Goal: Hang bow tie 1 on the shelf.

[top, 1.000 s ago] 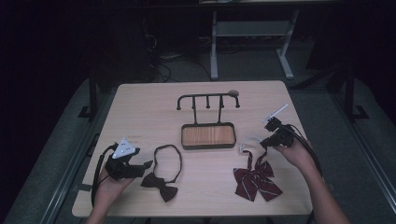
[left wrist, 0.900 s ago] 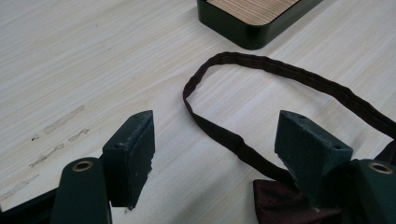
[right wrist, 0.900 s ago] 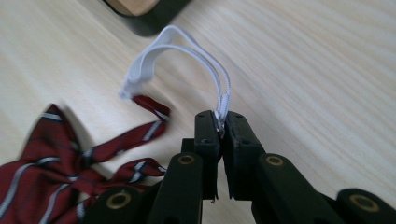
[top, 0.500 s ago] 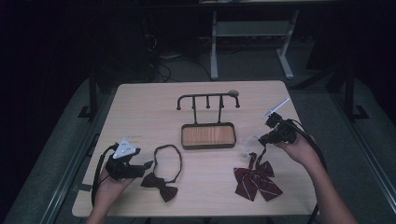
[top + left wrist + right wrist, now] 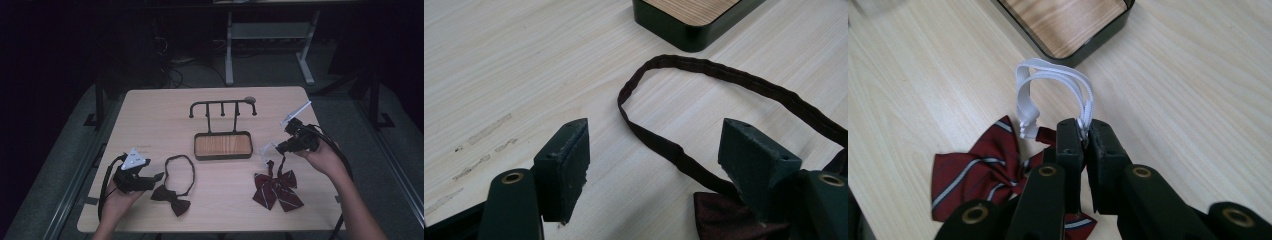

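A red striped bow tie point(image 5: 277, 190) point(image 5: 978, 175) lies at the table's right front. Its white elastic strap point(image 5: 267, 150) point(image 5: 1053, 75) rises from it in a loop. My right gripper point(image 5: 280, 148) point(image 5: 1084, 132) is shut on the top of that loop, above the bow. A dark bow tie point(image 5: 172, 197) point(image 5: 734, 220) lies at the left front, its dark strap point(image 5: 180, 170) point(image 5: 704, 75) looped flat on the table. My left gripper point(image 5: 152, 179) point(image 5: 659, 155) rests low beside it, open, with part of the strap between the jaws and untouched by either pad.
A black rack with several hooks point(image 5: 222, 107) stands on a wood-topped black base point(image 5: 222, 145) point(image 5: 1068, 25) point(image 5: 689, 20) at the table's middle. The light wooden table point(image 5: 150, 120) drops off to dark floor on all sides.
My right gripper has risen and drawn slightly back, pulling the white strap up taut from the red bow tie. The left gripper and dark bow tie have stayed put.
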`<action>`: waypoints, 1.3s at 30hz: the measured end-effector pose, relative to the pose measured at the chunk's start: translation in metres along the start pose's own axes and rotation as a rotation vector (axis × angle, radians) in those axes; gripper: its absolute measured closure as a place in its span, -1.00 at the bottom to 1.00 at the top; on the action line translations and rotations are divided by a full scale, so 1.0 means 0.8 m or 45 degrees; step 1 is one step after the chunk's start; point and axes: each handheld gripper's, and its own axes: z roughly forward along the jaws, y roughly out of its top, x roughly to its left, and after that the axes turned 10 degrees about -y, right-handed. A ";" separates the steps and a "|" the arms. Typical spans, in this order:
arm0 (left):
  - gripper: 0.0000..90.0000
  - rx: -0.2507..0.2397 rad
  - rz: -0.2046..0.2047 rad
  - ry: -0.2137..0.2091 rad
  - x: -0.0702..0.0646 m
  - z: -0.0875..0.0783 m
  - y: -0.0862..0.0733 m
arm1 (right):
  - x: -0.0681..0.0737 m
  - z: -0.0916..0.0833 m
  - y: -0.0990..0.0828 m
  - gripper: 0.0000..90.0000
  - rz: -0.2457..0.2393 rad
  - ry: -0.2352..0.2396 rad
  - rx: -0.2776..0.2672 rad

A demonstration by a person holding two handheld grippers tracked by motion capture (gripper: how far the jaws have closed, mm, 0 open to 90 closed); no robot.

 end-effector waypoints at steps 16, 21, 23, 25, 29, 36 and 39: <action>-0.35 -0.004 0.005 -0.001 0.000 -0.001 0.000 | 0.012 -0.033 0.020 0.88 -0.059 0.005 -0.045; -0.35 -0.009 0.003 -0.001 0.000 -0.001 0.000 | 0.013 -0.042 0.028 0.88 -0.071 0.003 -0.054; -0.35 -0.012 0.000 -0.002 0.000 0.000 0.000 | 0.013 -0.045 0.031 0.88 -0.073 0.001 -0.055; -0.35 -0.009 0.008 -0.001 0.001 0.000 0.000 | 0.013 -0.049 0.034 0.88 -0.077 -0.001 -0.058; -0.35 -0.015 0.004 -0.002 0.001 -0.001 0.000 | 0.012 -0.056 0.040 0.88 -0.081 -0.003 -0.069; -0.35 -0.012 0.006 -0.004 0.001 -0.002 0.001 | 0.011 -0.063 0.050 0.88 -0.093 0.001 -0.084; -0.35 -0.006 0.013 -0.004 0.001 -0.002 0.001 | 0.010 -0.066 0.057 0.88 -0.099 0.001 -0.089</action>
